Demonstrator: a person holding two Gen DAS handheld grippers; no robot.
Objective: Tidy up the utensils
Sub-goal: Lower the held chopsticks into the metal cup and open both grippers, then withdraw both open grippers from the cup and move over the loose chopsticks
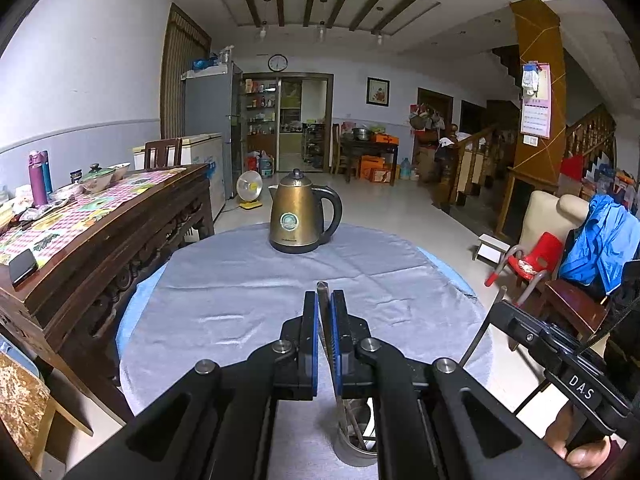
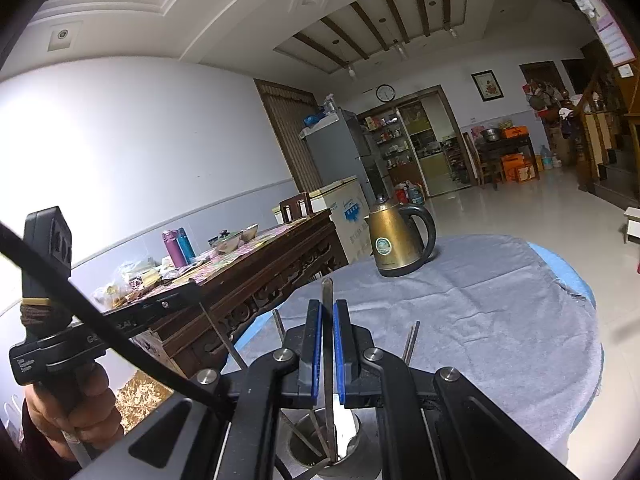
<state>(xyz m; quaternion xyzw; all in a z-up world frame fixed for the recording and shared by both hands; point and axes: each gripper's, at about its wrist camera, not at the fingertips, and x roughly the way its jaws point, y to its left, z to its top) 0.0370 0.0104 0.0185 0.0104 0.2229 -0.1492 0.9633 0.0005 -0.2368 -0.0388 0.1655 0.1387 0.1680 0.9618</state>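
My left gripper (image 1: 324, 300) is shut on a thin metal utensil handle (image 1: 322, 292) that runs down between the blue pads into a steel utensil cup (image 1: 354, 446) below it. My right gripper (image 2: 327, 310) is shut on another flat metal utensil (image 2: 327, 292) that stands upright with its lower end in the same steel cup (image 2: 340, 458). Several more metal utensils (image 2: 410, 340) lean in the cup. The left hand-held unit (image 2: 48, 344) shows at the left of the right wrist view, and the right unit (image 1: 560, 360) at the right of the left wrist view.
A round table with a grey cloth (image 1: 248, 292) carries a brass-coloured electric kettle (image 1: 298, 216) at its far side. A dark wooden side table (image 1: 100, 224) with bottles and bowls stands to the left. A red child chair (image 1: 536, 256) and blue jacket (image 1: 604, 240) are at the right.
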